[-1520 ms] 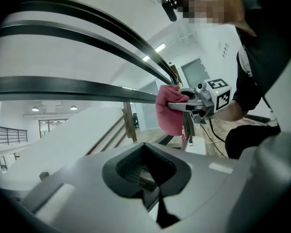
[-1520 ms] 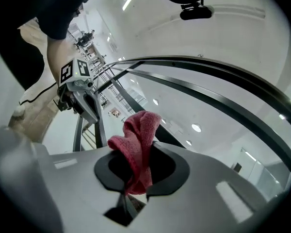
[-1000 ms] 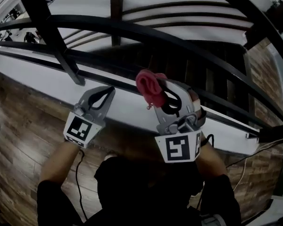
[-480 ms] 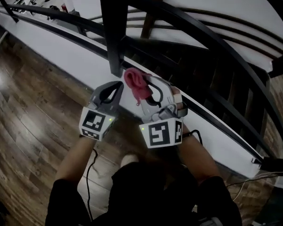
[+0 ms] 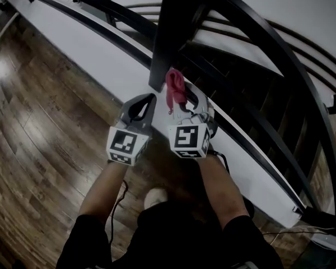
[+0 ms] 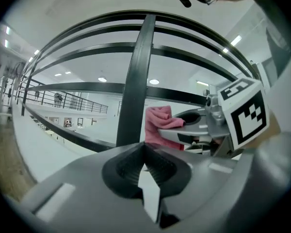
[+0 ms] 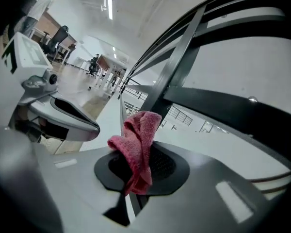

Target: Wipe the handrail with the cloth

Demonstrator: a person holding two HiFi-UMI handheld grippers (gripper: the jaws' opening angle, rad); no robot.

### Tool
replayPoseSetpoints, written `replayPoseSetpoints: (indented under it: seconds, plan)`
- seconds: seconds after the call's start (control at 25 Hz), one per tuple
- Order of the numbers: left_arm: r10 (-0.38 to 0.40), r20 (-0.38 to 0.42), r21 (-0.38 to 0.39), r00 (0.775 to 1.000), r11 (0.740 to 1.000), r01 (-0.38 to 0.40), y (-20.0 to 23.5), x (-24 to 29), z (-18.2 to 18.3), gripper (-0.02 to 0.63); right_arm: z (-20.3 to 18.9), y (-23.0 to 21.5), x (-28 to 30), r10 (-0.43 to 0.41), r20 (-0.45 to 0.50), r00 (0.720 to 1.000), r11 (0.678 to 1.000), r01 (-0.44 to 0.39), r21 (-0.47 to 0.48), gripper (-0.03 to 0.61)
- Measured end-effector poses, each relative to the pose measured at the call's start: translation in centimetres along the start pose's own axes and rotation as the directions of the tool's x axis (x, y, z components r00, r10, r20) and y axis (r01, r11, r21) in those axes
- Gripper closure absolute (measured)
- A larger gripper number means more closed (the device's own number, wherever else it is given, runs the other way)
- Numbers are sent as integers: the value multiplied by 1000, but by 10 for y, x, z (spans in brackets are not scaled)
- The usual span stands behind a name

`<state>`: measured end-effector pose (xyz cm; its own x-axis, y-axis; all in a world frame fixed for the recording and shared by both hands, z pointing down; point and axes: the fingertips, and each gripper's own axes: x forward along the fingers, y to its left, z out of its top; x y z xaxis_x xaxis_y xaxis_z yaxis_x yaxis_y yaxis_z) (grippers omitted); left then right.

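Well, the right gripper (image 5: 183, 102) is clamped on the pink cloth (image 5: 175, 89), which looks soft, light and floppy, bunched past its jaws beside the dark post (image 5: 176, 32). The left gripper (image 5: 147, 98) is pinched together, empty. The handrail (image 5: 274, 41) curves beyond, seemingly untouched.

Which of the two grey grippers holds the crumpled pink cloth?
The right gripper: its jaws are shut on the crumpled pink cloth, while the left gripper is shut on nothing.

Left hand-held gripper (image 5: 148, 100) and right hand-held gripper (image 5: 182, 97) drawn closer, now side by side, pink cloth (image 5: 175, 88) brought under black post (image 5: 176, 32) at 12 o'clock
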<state>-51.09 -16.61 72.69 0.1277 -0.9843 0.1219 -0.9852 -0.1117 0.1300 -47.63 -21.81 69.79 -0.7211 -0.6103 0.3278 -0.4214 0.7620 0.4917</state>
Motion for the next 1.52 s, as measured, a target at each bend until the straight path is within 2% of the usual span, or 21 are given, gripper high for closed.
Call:
replayPoseSetpoints:
  seconds: [0.2,0.36,0.48,0.72,0.88,1.52]
  plan:
    - [32,-2,-31,999,999,-32,16,6,-5,615,-12,-3,29,-11,-109,994,1000,10,-6,532]
    - [34,-26,-55,999,998,-36,17,6,-17,614,-25,1,44,6,-229,973,999,-15,-35,531]
    - [30,-37,-63,999,997,-32,17,6,-21,615,-27,3,48,15,-275,961,997,-36,-72,532]
    - [19,-52,-77,998,997,-23,16,4,-24,615,-32,6,45,20,-282,959,988,-63,-143,532]
    - [1,-85,-57,996,998,-6,8,-3,-30,615,-44,3,31,22,-307,951,989,-66,-133,531]
    - [-106,-86,-35,991,994,103,-48,13,-19,615,-82,-31,-19,-14,-361,932,989,-41,-143,531]
